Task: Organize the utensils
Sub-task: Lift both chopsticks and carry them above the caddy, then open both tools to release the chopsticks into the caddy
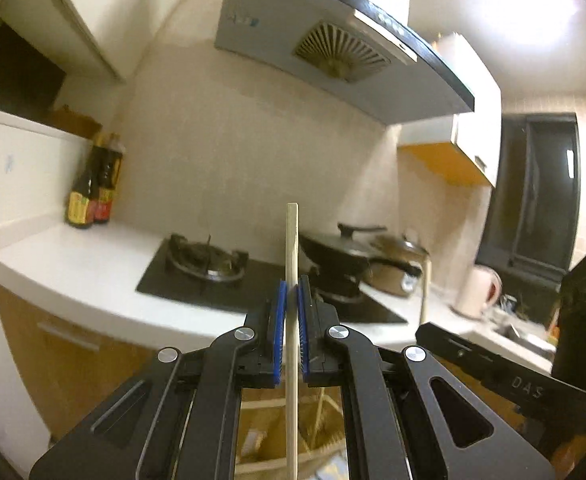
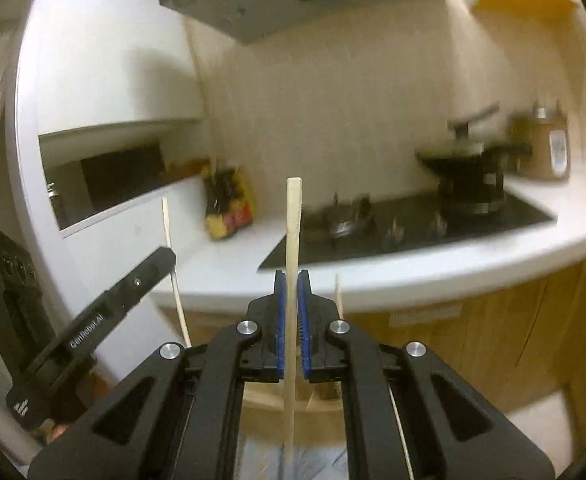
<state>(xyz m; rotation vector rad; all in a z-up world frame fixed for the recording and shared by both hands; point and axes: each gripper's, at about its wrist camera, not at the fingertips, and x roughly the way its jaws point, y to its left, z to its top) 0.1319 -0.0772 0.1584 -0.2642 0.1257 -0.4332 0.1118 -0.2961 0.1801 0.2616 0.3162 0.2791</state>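
Note:
In the left wrist view my left gripper (image 1: 292, 286) is shut on a pale wooden chopstick (image 1: 292, 240). The chopstick stands upright between the blue pads (image 1: 281, 320). It sticks out above the fingertips and hangs below the jaws. My right gripper (image 2: 292, 280) is likewise shut on an upright chopstick (image 2: 293, 224). Each view shows the other gripper at its side, with its stick. The right gripper (image 1: 427, 330) and its chopstick (image 1: 425, 288) are at the right. The left gripper (image 2: 165, 256) and its chopstick (image 2: 171, 240) are at the left. Another thin stick (image 2: 339, 296) shows behind the right finger.
A white counter (image 1: 73, 264) carries a black gas hob (image 1: 197, 276) and a lidded wok (image 1: 337, 256). Dark sauce bottles (image 1: 93, 188) stand at its far corner. A range hood (image 1: 333, 52) hangs overhead. A white kettle (image 1: 477, 292) stands at the right. Wooden cabinet fronts (image 2: 493, 328) lie below.

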